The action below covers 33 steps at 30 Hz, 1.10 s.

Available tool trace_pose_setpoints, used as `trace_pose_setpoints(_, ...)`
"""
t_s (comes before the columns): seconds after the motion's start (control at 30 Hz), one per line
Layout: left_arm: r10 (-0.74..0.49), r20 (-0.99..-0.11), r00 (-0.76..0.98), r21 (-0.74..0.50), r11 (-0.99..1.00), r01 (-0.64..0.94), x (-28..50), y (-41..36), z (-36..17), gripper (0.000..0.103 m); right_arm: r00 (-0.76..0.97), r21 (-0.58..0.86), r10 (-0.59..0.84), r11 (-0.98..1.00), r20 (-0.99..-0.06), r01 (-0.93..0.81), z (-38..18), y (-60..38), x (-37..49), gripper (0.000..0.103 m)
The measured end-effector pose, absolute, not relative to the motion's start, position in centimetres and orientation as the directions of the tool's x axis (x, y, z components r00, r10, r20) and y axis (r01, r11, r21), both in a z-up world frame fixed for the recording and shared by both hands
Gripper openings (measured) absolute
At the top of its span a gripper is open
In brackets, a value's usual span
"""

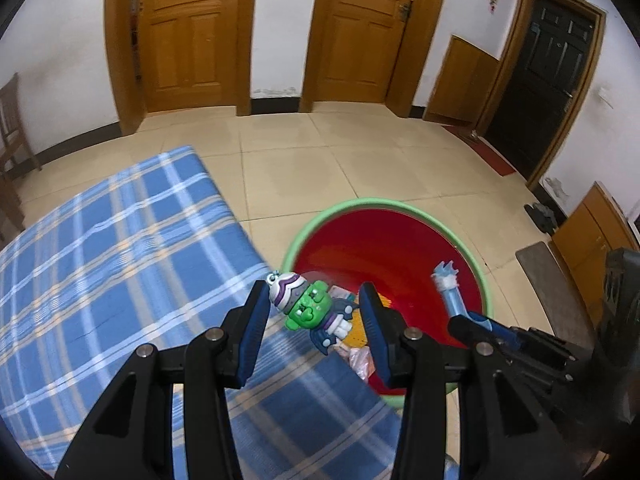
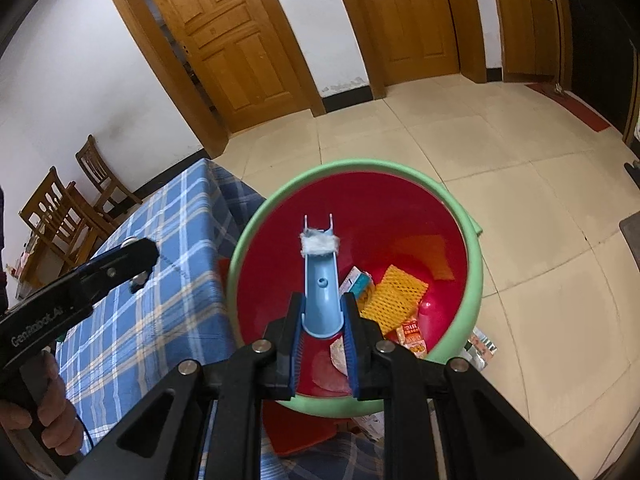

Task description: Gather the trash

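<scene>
Right gripper [image 2: 323, 328] is clamping the base of a blue plastic piece [image 2: 320, 276] and hanging it right over the red bin [image 2: 474, 264], which already has wrappers and an orange foam net [image 2: 394, 296] sitting inside. Left gripper [image 1: 316, 312] is spread wide with a green toy figure [image 1: 310, 308] between the fingers, touching neither as far as I can tell. It's sitting right above the checked tablecloth [image 1: 120, 260] edge and the bin rim, so my worry is it clipping the rim and bouncing onto the floor.

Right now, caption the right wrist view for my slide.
Right gripper holds a blue scoop over the red bin of trash.
</scene>
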<state>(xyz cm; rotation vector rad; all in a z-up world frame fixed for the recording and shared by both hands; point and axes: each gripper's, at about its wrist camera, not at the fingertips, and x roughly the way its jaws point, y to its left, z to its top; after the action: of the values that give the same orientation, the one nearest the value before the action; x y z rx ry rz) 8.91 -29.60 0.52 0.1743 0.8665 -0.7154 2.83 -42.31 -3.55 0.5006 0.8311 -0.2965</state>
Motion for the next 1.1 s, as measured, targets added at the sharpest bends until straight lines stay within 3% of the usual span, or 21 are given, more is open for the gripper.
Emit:
trace_pose_setpoints(0.33,-0.540,-0.744,0.393,-0.179,0.728,0.662,9.6,-31.9,-0.9,0.047,0.638,0.333,-0.041,0.825,-0.769,0.456,-4.7,-43.3,2.3,0.022)
trace_pose_setpoints(0.47,-0.544,-0.738,0.400,-0.180,0.729,0.661,9.6,-31.8,-0.8,0.060,0.637,0.343,-0.034,0.820,-0.770,0.458,-4.8,-43.3,2.3,0.023)
trace_pose_setpoints(0.6,-0.539,-0.734,0.413,-0.167,0.733,0.660,9.3,-31.6,-0.4,0.061,0.640,0.349,-0.031,0.818,-0.768,0.458,-4.7,-43.3,2.4,0.027)
trace_pose_setpoints(0.7,-0.537,-0.734,0.416,-0.172,0.740,0.651,9.3,-31.2,-0.3,0.061,0.644,0.355,-0.029,0.815,-0.764,0.458,-4.5,-43.2,2.1,0.037)
trace_pose_setpoints(1.1,-0.486,-0.748,0.452,-0.174,0.800,0.574,9.1,-27.4,0.6,0.061,0.673,0.361,-0.034,0.823,-0.739,0.438,-2.5,-42.0,2.0,0.059)
